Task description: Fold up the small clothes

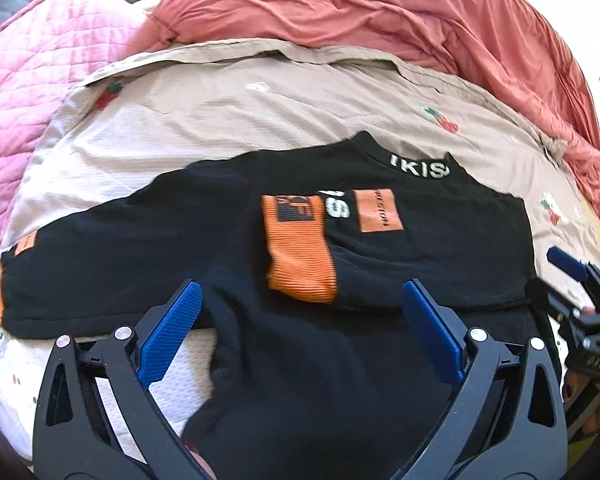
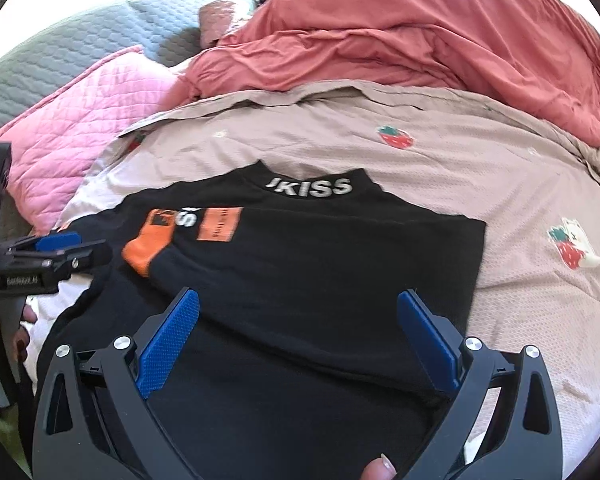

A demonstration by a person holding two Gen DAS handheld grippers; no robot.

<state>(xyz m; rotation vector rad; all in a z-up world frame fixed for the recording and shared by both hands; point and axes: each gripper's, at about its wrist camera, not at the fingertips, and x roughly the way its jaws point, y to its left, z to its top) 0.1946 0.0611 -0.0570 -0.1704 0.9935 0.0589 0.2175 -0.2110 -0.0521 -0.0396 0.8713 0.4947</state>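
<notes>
A small black top (image 1: 420,256) with white collar lettering and orange patches lies on the beige strawberry-print sheet (image 1: 260,120); it also shows in the right wrist view (image 2: 320,264). One sleeve is folded across the chest, its orange cuff (image 1: 300,260) lying near the middle. The other sleeve (image 1: 80,256) stretches out to the left. My left gripper (image 1: 302,312) is open and empty over the top's lower part. My right gripper (image 2: 298,320) is open and empty over the lower right part of the top. Each gripper shows in the other's view, the right (image 1: 580,288) and the left (image 2: 56,252).
A rumpled coral duvet (image 1: 420,20) lies at the back. A pink quilted blanket (image 1: 40,80) is at the left, with a grey quilted one (image 2: 60,52) behind it. The beige sheet (image 2: 500,200) spreads to the right of the top.
</notes>
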